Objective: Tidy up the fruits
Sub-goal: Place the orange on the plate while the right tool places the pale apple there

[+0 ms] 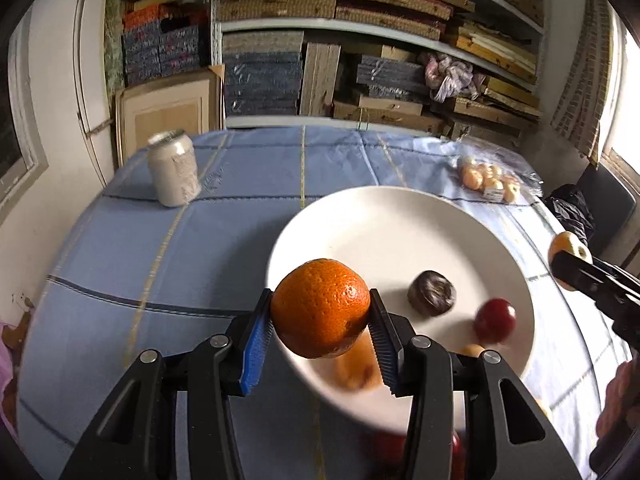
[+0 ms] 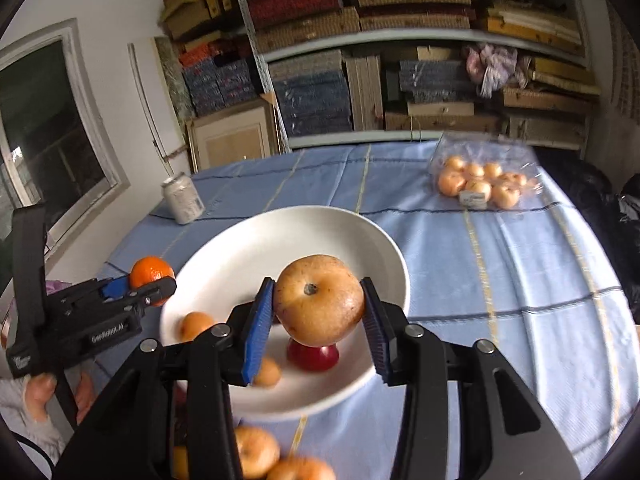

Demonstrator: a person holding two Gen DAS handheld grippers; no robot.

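Observation:
My left gripper (image 1: 320, 316) is shut on an orange (image 1: 320, 308), held above the near-left rim of a white plate (image 1: 400, 224). On the plate lie a dark brown fruit (image 1: 432, 293), a red fruit (image 1: 495, 320) and small orange fruits, partly hidden. My right gripper (image 2: 318, 308) is shut on a yellow-brown apple (image 2: 319, 299), raised over the plate (image 2: 248, 248) and above the red fruit (image 2: 313, 355). The left gripper (image 2: 152, 286) with its orange (image 2: 150, 272) shows at the plate's left. The right gripper (image 1: 570, 264) and its apple (image 1: 564, 242) appear at the far right of the left wrist view.
A pale can (image 1: 174, 174) stands at the back left of the blue checked tablecloth (image 1: 140, 264). A clear bag of small fruit (image 2: 480, 184) lies at the back right. Several loose apples (image 2: 256, 450) lie near the front edge. Shelves of boxes stand behind the table.

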